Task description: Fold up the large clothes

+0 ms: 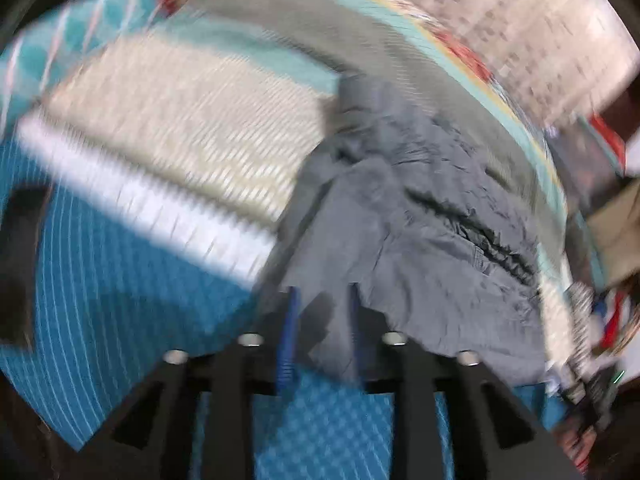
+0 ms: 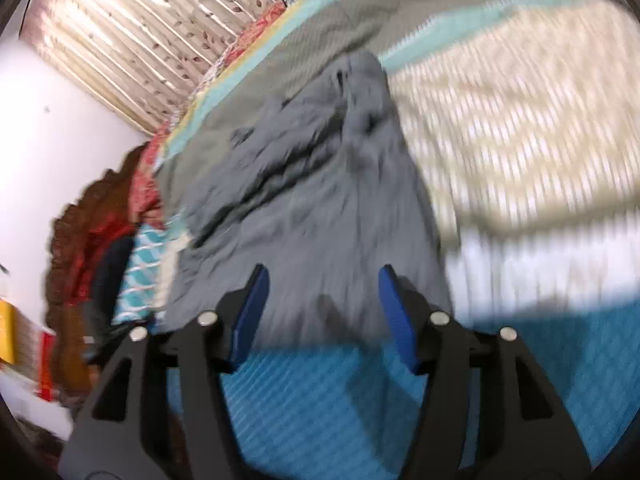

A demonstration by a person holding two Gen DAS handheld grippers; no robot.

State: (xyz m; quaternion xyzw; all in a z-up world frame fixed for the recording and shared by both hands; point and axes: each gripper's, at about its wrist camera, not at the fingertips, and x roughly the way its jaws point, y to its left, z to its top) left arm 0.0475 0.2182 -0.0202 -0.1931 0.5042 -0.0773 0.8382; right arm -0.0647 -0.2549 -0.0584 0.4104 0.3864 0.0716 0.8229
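Observation:
A crumpled grey garment (image 1: 420, 208) lies on a bed, over a quilt with teal, cream and olive bands; both views are blurred. The left gripper (image 1: 323, 292) sits at the garment's near hem. Its blue pads (image 1: 289, 328) stand apart with the hem between them, and grey cloth covers the base of the right-hand finger. In the right wrist view the same garment (image 2: 312, 184) runs away from the camera. The right gripper (image 2: 324, 272) hovers over its near end, blue pads (image 2: 252, 312) wide apart and not pressing on the cloth.
The teal part of the quilt (image 2: 320, 400) lies nearest both grippers, its cream band (image 1: 172, 120) beside the garment. A leaf-patterned curtain (image 2: 132, 40) and white wall (image 2: 52, 128) stand behind the bed. Red and brown fabrics (image 2: 88, 240) are heaped at the bedside.

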